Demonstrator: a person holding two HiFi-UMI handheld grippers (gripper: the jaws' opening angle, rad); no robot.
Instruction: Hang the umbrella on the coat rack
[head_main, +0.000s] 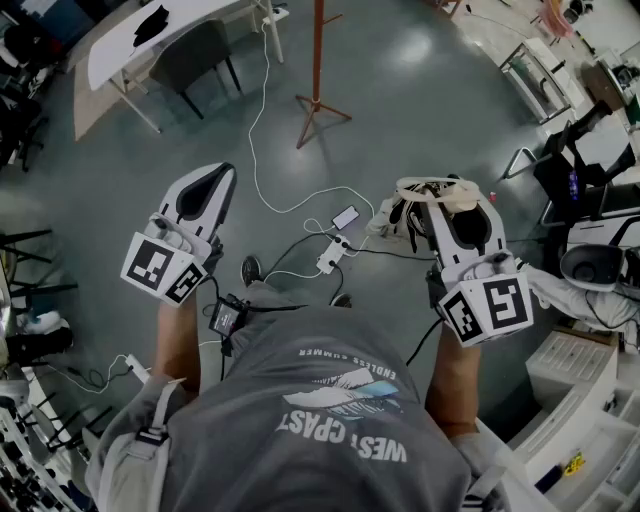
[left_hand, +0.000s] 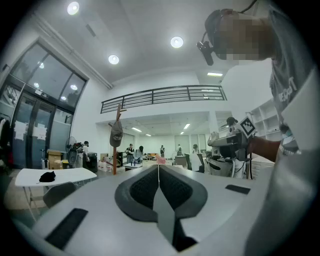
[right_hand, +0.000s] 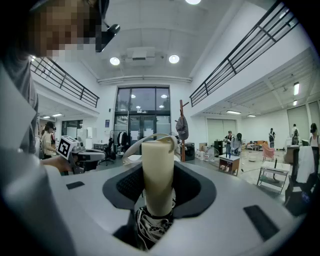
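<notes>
My right gripper (head_main: 447, 198) is shut on the umbrella's cream handle (right_hand: 158, 170), which stands up between the jaws. A pale strap loops over the handle's top, and the dark patterned canopy (right_hand: 151, 226) bunches below it. From the head view the folded umbrella (head_main: 408, 222) hangs under that gripper. My left gripper (head_main: 203, 188) is shut with nothing in it, its jaws meeting along one seam (left_hand: 159, 172). The brown coat rack (head_main: 318, 62) stands on the floor ahead, some way off. A cap hangs on the coat rack (left_hand: 118, 142), which is also visible past the handle (right_hand: 181, 131).
A white table (head_main: 190, 22) and a dark chair (head_main: 196, 56) stand at the far left. Cables (head_main: 268, 190), a phone (head_main: 345, 217) and a power strip (head_main: 329, 259) lie on the floor in front of me. Desks, chairs and white shelving (head_main: 585, 395) crowd the right side.
</notes>
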